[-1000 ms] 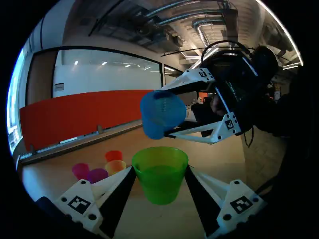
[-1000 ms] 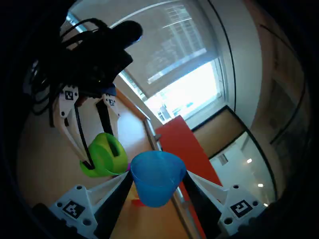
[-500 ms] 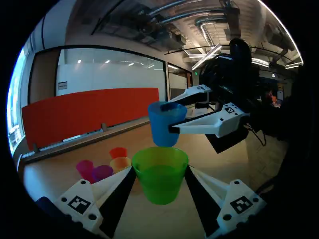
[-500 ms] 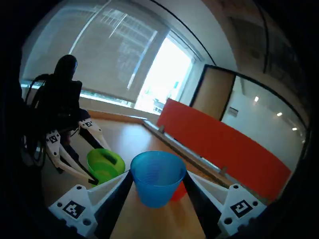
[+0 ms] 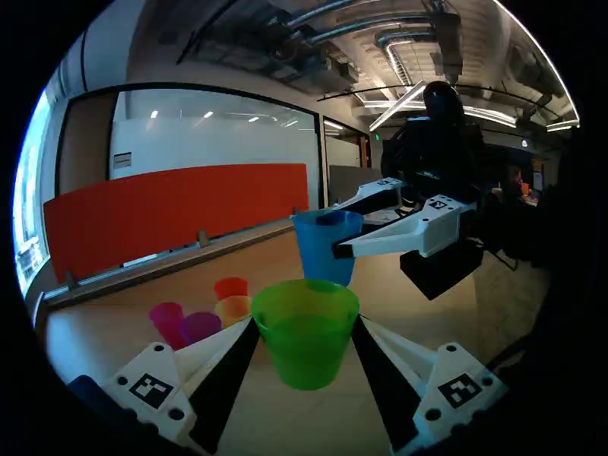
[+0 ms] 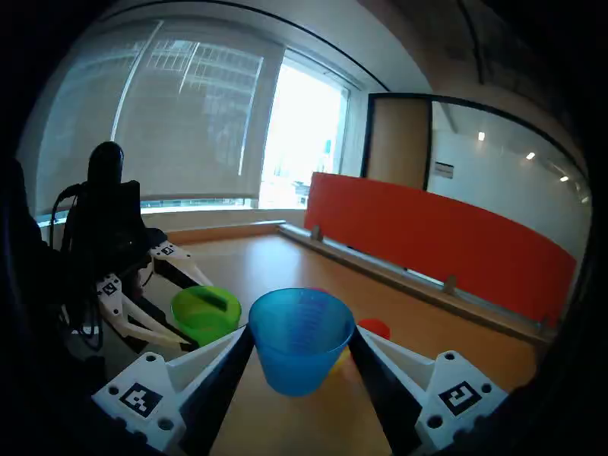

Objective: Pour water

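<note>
My left gripper (image 5: 305,357) is shut on a green cup (image 5: 305,331) held upright, with liquid in its lower half. Just behind and above it in the left gripper view stands a blue cup (image 5: 324,245), upright, clamped by the right gripper (image 5: 346,228) coming in from the right. In the right gripper view my right gripper (image 6: 302,357) is shut on that blue cup (image 6: 300,348), and the green cup (image 6: 205,311) sits lower left in the left gripper (image 6: 182,315), held by a dark-sleeved person.
Several small cups, pink (image 5: 167,319), purple (image 5: 201,327), orange (image 5: 234,308) and red (image 5: 231,288), stand on the wooden table (image 5: 99,342). A red cup (image 6: 374,328) peeks from behind the blue one. An orange partition (image 5: 167,205) runs along the table's far edge.
The blue cup has swung from tilted over the green cup back to upright and dropped a little to the right. The green cup stayed still.
</note>
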Motion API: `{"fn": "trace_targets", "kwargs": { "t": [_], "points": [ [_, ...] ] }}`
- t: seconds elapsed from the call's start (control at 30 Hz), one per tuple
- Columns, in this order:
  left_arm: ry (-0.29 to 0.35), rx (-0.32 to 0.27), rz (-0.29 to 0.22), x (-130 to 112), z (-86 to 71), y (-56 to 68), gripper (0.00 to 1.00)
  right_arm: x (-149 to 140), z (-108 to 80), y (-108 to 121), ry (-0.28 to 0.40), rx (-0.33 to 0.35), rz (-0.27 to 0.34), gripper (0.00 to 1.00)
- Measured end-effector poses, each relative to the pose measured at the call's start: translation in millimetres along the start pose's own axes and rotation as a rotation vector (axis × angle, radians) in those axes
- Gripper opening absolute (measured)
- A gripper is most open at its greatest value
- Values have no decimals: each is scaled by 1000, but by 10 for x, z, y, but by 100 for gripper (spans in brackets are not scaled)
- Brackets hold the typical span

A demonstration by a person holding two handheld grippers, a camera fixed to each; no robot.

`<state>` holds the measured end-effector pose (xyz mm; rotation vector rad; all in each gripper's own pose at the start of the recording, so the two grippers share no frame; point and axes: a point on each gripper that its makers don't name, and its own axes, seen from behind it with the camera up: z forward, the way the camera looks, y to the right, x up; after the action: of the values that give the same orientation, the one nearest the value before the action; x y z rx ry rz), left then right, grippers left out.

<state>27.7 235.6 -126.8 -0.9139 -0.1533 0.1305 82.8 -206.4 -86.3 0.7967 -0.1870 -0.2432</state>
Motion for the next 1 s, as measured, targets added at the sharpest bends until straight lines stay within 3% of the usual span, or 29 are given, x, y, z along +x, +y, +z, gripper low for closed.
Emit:
{"fn": "trace_targets", "kwargs": {
  "t": [0.6, 1.0],
  "points": [
    [-109, 13, 10, -398, 154, -172, 85, -565, 195, 128, -123, 7, 25, 91],
    [-195, 26, 1, -734, 256, -350, 84, -926, 345, 151, -207, 40, 38, 91]
  ]
}}
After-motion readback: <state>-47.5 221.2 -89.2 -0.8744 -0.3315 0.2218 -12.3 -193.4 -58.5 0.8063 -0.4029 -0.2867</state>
